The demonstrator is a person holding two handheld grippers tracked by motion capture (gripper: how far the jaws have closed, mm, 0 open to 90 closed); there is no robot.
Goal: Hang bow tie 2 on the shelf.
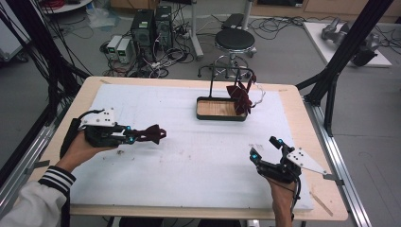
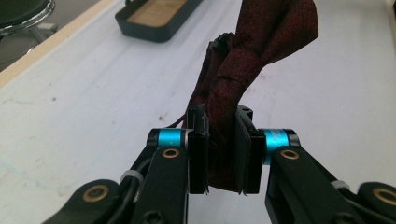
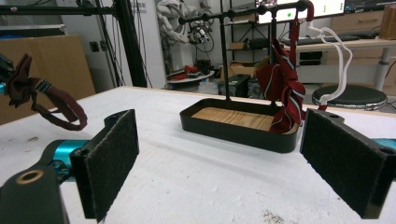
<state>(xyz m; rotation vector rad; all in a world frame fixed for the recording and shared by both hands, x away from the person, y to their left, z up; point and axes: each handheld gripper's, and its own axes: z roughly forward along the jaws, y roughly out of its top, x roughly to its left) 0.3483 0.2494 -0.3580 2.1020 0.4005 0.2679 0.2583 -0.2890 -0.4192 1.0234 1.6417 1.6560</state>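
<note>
high view: two dark red ties (image 1: 150, 134) (one hung), one tray (image 1: 208, 115).

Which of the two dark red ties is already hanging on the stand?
The striped red tie at the far right: it hangs from the black stand's bar over the tray. The other tie is clamped in the left gripper.

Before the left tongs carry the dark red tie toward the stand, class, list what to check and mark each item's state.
1. Left tongs shut on dark red tie: ok.
2. Right tongs open, free to help: ok.
3. Striped tie already hanging on the stand bar: ok.
4. Free space left on the bar: ok.
5. Stand tray flat on the white mat: ok.
6. Grip firm enough for lifting: cannot tell.
</note>
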